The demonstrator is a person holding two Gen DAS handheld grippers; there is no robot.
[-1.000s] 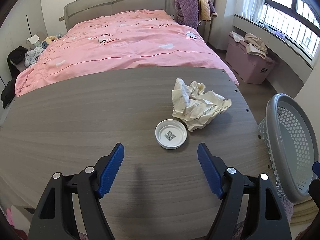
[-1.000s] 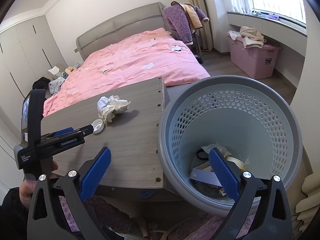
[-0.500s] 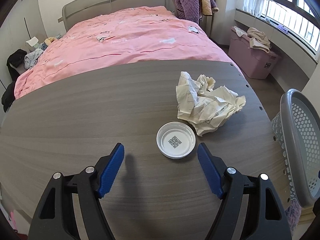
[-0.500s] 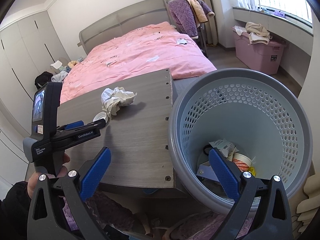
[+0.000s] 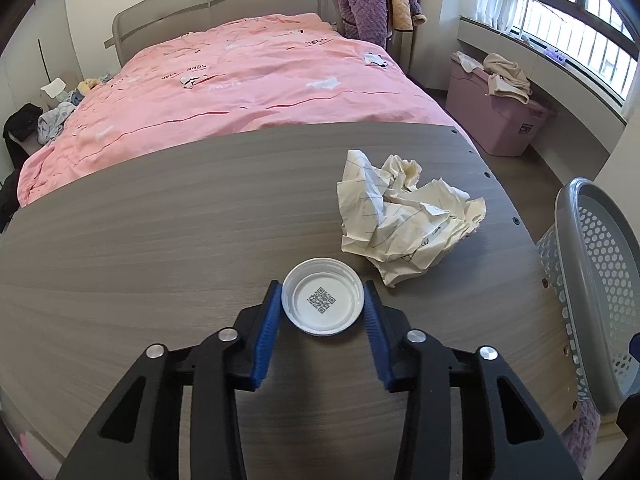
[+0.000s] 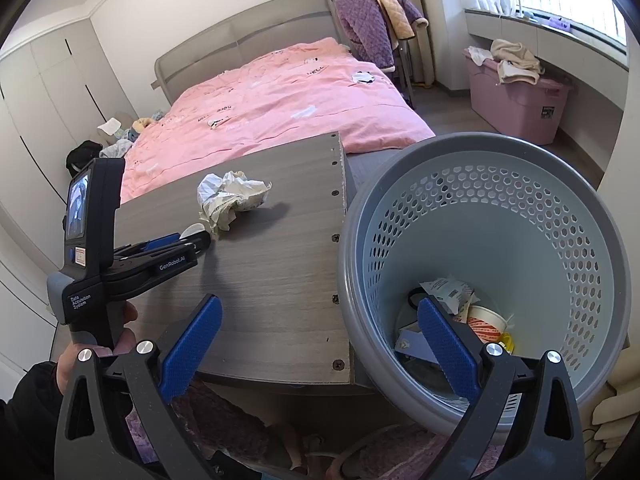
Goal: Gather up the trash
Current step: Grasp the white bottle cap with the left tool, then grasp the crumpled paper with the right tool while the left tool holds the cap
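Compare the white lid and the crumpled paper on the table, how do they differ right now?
The white lid is a small, smooth, round piece with a printed code inside; the crumpled paper is larger, cream, creased and irregular. The lid lies flat and low, the paper stands up in folds. The lid is clamped between the pads of the left tool; the paper lies free, just beyond it. Both rest on the wooden table, not yet in the basket.

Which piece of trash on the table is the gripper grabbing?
The round white lid with the square code inside. The left gripper is shut on it. The crumpled paper beside it lies untouched.
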